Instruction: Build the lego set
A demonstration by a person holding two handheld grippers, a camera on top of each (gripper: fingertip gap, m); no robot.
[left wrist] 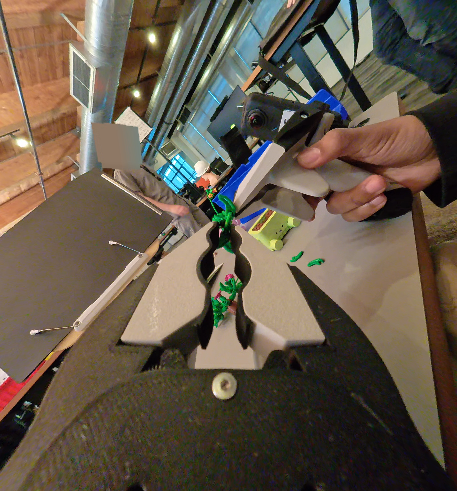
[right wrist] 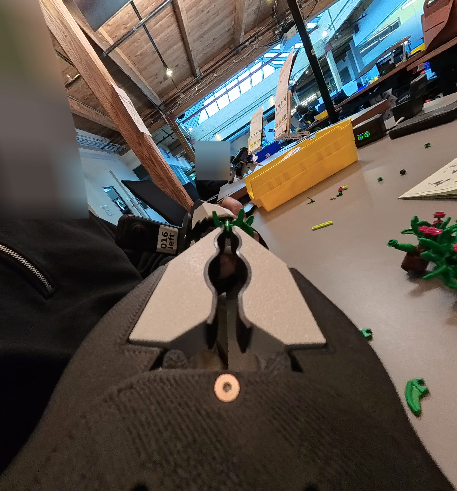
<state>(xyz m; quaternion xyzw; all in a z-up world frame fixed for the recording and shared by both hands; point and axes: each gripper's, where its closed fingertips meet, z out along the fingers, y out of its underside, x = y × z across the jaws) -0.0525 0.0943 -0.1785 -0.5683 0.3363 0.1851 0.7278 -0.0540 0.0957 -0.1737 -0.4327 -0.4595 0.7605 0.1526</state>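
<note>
A green leafy Lego stem (left wrist: 226,220) is held in the air between both grippers. My left gripper (left wrist: 224,227) is shut on it at the fingertips. My right gripper (right wrist: 227,229) is shut on a thin green stem end (right wrist: 227,224), with leaves (right wrist: 244,221) spreading beyond its tips. In the left wrist view the right gripper (left wrist: 238,203), held by a hand (left wrist: 368,164), meets the stem from the upper right. In the right wrist view the left gripper (right wrist: 204,216) sits just behind the leaves. A green plant build with pink flowers (right wrist: 445,252) stands on the table; it also shows in the left wrist view (left wrist: 227,295).
On the grey table (right wrist: 315,265) lie loose green leaf pieces (right wrist: 414,396) (left wrist: 315,262), a lime flat bar (right wrist: 321,225) and small scattered parts. A yellow bin (right wrist: 301,164), an instruction booklet (right wrist: 445,180), a lime Lego build (left wrist: 272,228) and a blue bin (left wrist: 248,172) stand farther back. Only a small space, under 4 cm, lies between the two pairs of fingers.
</note>
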